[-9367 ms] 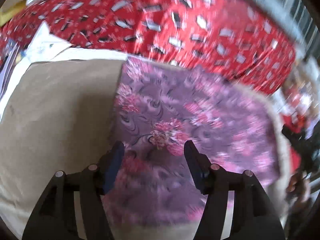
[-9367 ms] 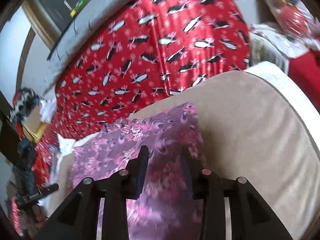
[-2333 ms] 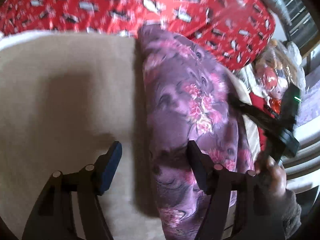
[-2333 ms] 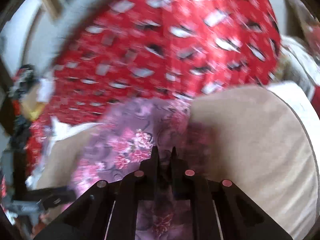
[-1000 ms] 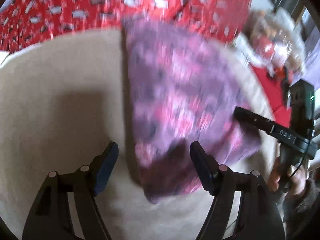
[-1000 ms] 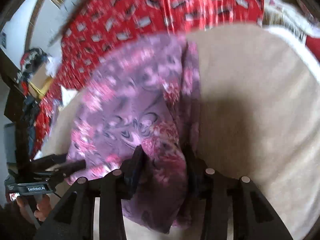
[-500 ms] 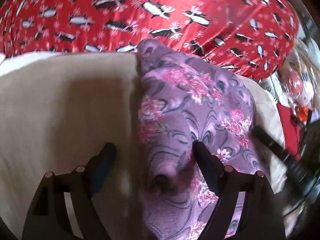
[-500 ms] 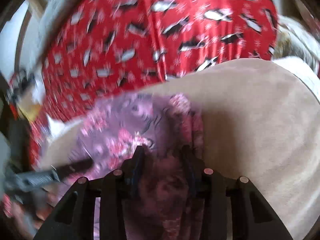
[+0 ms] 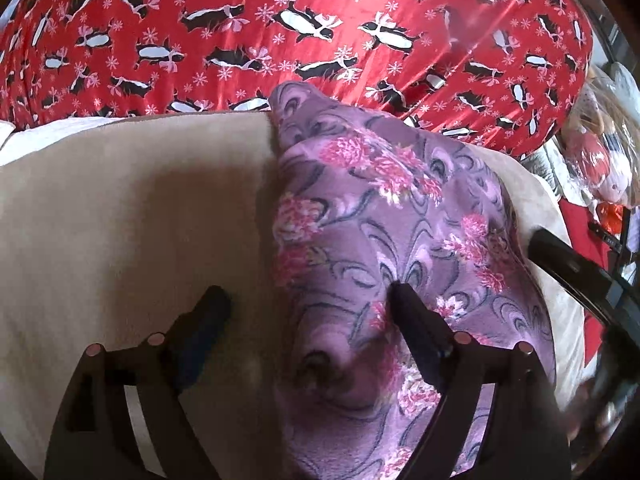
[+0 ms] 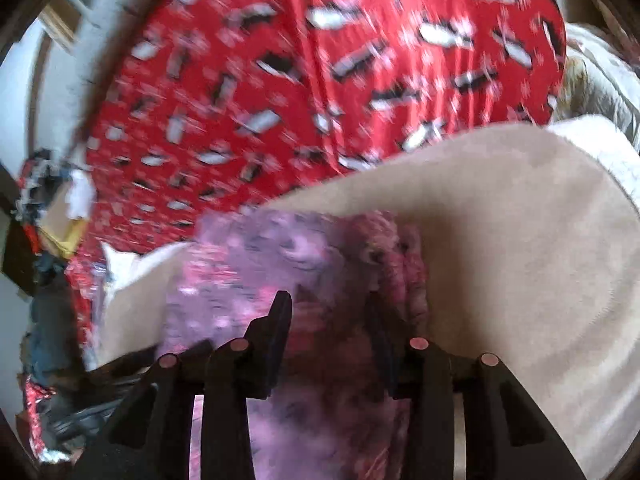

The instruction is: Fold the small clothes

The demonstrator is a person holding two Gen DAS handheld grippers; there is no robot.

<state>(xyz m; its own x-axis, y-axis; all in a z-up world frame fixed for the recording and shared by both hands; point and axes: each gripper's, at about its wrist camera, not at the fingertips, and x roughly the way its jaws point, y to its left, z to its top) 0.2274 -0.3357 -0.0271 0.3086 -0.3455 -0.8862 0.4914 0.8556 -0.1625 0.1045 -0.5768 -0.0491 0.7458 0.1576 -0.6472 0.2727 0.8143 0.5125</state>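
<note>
A purple cloth with pink flowers (image 9: 384, 240) lies folded into a narrow strip on a beige cushion (image 9: 132, 220). My left gripper (image 9: 306, 300) is open over the cloth's left edge, its right finger on the cloth and its left finger over bare cushion. The right gripper's dark body (image 9: 576, 272) shows at the cloth's right side. In the blurred right wrist view, my right gripper (image 10: 328, 304) is open low over the cloth (image 10: 280, 264), the fabric showing between its jaws.
A red penguin-print cover (image 9: 320, 28) rises behind the cushion and also shows in the right wrist view (image 10: 320, 72). Toys in clear plastic (image 9: 600, 152) lie at the far right. Clutter and a cardboard box (image 10: 56, 220) sit at the left.
The right gripper was shut on the cloth and has opened. The cloth went from a wide flat sheet to a narrow folded strip. The left gripper stays open and has settled over the cloth's left edge.
</note>
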